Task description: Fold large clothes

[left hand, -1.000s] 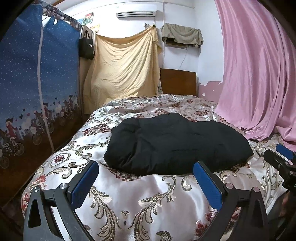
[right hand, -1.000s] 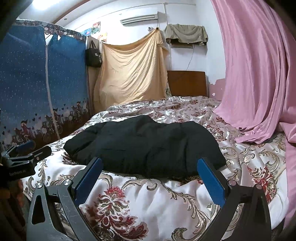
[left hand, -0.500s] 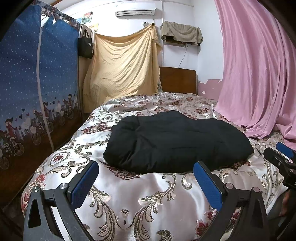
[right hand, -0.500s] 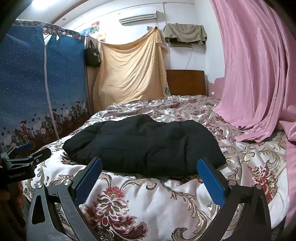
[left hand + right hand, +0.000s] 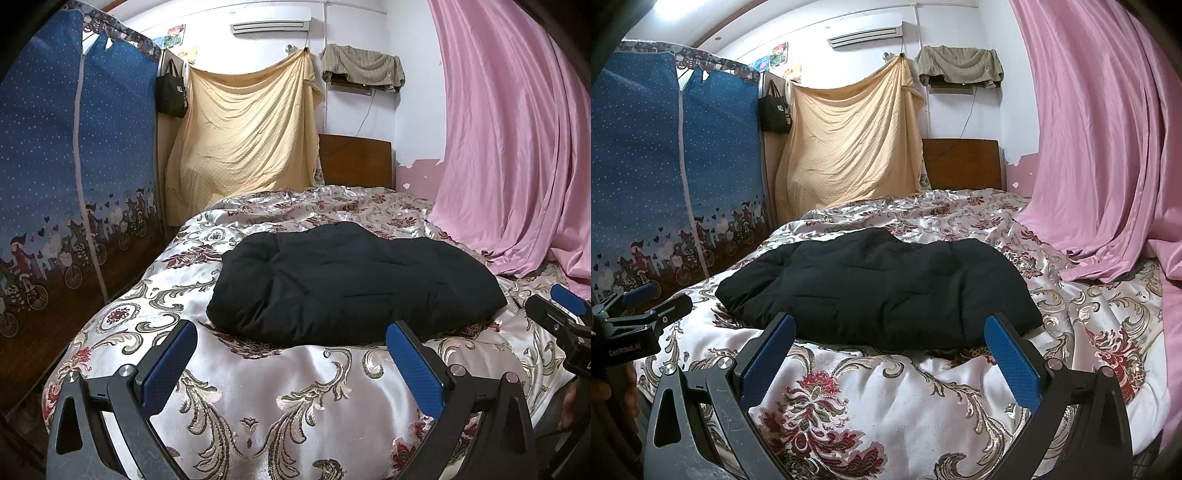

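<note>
Seemingly folded already, the black padded garment [image 5: 354,284] lies compact at mid-frame on the bed [image 5: 295,398]; left hand-held gripper [image 5: 291,363] and right hand-held gripper [image 5: 892,356] hover spread, empty, below it.

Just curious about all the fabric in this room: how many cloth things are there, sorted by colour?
Black: 2, the padded garment on the bed and the hanging bag
Pink: 1, the curtain
Yellow: 1, the hung sheet
Olive: 1, the draped cloth
Blue: 1, the wardrobe cover
Floral: 1, the bedspread
Total: 7
</note>
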Tool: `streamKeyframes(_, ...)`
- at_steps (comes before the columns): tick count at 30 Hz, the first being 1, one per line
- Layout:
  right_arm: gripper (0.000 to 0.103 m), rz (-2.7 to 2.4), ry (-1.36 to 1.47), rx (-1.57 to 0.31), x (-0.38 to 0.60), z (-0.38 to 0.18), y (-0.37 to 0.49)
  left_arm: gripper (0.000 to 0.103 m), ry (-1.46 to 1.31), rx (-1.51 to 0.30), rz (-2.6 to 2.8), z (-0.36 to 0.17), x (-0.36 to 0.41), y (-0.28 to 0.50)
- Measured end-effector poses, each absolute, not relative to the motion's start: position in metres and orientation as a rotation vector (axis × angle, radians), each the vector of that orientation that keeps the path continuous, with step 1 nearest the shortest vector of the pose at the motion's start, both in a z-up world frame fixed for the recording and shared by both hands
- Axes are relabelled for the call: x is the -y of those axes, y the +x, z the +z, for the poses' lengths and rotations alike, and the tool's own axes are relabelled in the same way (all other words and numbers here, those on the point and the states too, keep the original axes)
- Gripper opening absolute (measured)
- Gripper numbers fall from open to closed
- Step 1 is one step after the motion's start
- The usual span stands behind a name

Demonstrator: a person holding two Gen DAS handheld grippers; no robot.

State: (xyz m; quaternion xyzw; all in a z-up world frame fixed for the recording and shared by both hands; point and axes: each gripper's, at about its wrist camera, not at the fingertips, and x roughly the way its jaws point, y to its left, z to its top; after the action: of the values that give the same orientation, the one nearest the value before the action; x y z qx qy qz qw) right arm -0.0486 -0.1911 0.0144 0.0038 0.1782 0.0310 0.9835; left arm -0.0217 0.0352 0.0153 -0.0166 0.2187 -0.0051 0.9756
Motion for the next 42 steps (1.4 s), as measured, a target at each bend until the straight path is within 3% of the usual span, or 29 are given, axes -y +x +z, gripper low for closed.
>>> streamKeyframes(42,0.101,0.058,0.013,-0.359,0.1873,0.0136,-0.0482,0.103,-0.031,-0.433,-0.009,0.0176,-0.0363,-0.0219)
